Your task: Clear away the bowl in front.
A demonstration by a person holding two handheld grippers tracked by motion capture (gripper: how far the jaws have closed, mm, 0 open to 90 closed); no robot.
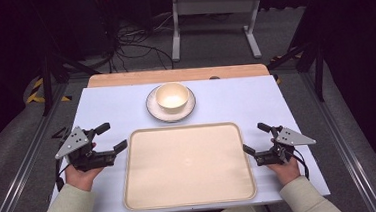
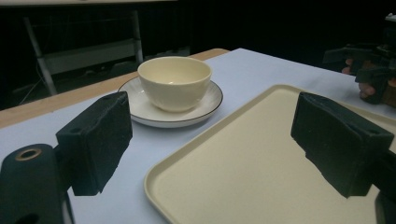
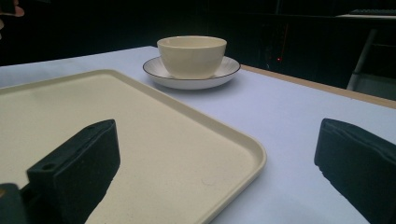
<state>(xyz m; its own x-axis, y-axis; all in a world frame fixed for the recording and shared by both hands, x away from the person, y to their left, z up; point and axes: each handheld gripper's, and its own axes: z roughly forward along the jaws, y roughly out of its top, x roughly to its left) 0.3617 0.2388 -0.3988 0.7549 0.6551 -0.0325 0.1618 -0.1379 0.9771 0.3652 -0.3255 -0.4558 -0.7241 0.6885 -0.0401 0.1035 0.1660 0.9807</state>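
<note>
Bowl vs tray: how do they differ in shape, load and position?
The bowl is round and deep; the tray is a flat rounded rectangle with a low rim. The bowl stands on a saucer; the tray lies straight on the table and carries nothing. The bowl is at the far side; the tray is near the person, between both grippers. Both are cream.

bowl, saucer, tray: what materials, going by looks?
Bowl: likely glazed ceramic, cream, soft gloss on its wall.
Saucer: likely glazed ceramic too, white with a thin dark rim line and faint ribbing.
Tray: probably plastic or melamine, matte beige, rolled lip, faintly speckled surface; hard to tell for sure.
</note>
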